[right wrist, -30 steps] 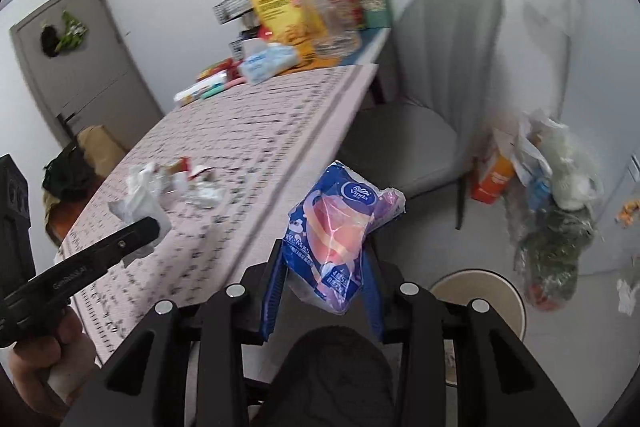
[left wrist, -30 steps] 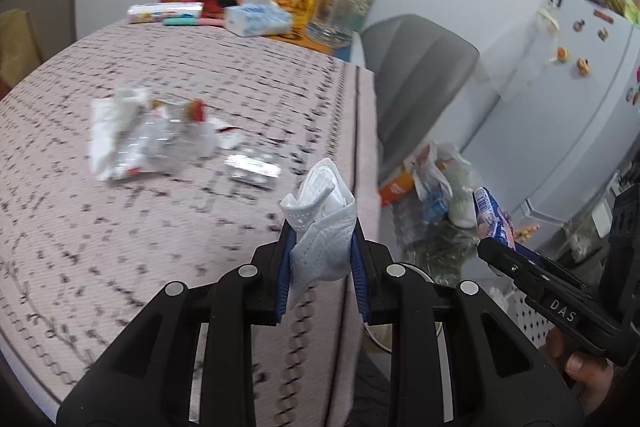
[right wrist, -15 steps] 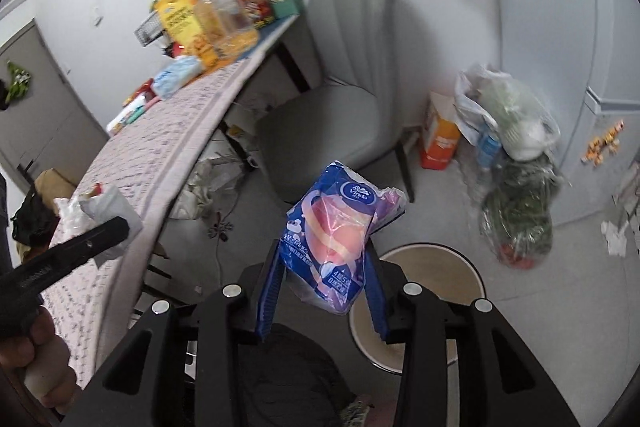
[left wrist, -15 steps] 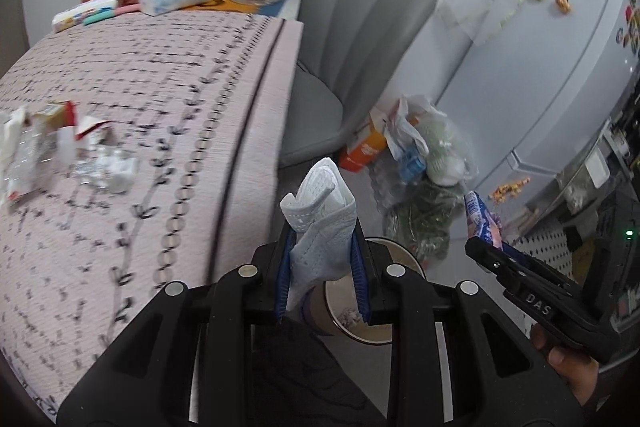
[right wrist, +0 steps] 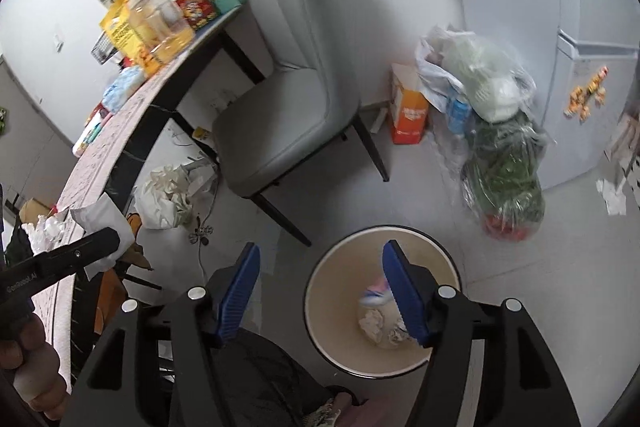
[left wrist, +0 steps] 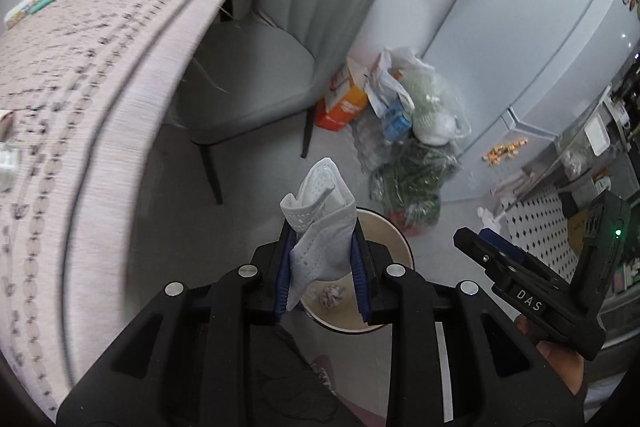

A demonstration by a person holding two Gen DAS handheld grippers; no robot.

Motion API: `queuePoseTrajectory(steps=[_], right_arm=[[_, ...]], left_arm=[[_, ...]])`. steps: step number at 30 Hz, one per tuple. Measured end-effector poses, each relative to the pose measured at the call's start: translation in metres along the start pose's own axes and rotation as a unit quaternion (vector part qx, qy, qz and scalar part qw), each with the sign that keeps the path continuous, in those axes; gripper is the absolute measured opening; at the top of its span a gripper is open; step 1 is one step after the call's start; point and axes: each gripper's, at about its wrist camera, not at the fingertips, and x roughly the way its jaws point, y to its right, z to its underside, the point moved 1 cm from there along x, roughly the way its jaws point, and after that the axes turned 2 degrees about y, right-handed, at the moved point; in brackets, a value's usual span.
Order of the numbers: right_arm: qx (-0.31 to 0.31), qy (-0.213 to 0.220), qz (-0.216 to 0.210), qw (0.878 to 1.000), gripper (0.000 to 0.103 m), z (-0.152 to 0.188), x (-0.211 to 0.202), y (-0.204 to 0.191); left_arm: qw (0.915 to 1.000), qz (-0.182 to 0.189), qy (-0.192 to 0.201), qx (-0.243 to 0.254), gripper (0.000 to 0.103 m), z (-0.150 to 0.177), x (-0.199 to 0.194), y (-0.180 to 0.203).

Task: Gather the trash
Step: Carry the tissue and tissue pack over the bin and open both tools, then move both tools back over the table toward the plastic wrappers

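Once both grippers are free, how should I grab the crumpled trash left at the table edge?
Take the crumpled trash by its puffed top, coming from above with the right gripper. It lies low and loose on the tablecloth, with no firm edge to catch. Finer shape is blurred.

White walls, pale grey floor (right wrist: 420, 187). Grey chair (right wrist: 288, 99) on dark legs, pushed up beside table (left wrist: 100, 75) with pink patterned cloth. Pale fridge (left wrist: 540, 39) with magnets at right. Bags (right wrist: 500, 147) and orange box (right wrist: 408, 115) heaped on floor between chair and fridge.
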Motion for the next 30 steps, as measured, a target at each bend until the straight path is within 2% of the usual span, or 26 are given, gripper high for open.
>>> queuePoseTrajectory(steps=[10,13,14,15,18,21,24,30], right_arm=[[0.032,0.019,0.017,0.999,0.068,-0.002,-0.029,0.044],[0.035,0.022,0.022,0.999,0.068,-0.001,-0.035,0.049],[0.038,0.024,0.023,0.999,0.068,-0.001,-0.037,0.05],[0.045,0.028,0.025,0.998,0.068,-0.001,-0.04,0.052],[0.062,0.042,0.034,0.997,0.068,-0.002,-0.048,0.058],[0.068,0.053,0.038,0.996,0.069,-0.003,-0.057,0.058],[0.056,0.053,0.037,0.996,0.069,-0.004,-0.06,0.048],[0.035,0.061,0.028,0.997,0.072,-0.009,-0.067,0.02]], left_arm=[[0.9977,0.034,-0.04,0.043,0.026,0.007,0.047,0.049],[0.9969,0.047,-0.04,0.049,0.03,0.007,0.053,0.06],[0.9968,0.05,-0.039,0.05,0.036,0.006,0.055,0.062],[0.9966,0.054,-0.039,0.048,0.049,0.006,0.056,0.064],[0.9959,0.079,-0.036,0.025,0.075,0.004,0.055,0.064],[0.9959,0.085,-0.023,0.018,0.087,0.0,0.043,0.06],[0.9962,0.086,0.002,0.011,0.094,-0.005,0.027,0.051],[0.996,0.08,0.04,-0.006,0.097,-0.011,-0.006,0.027]])
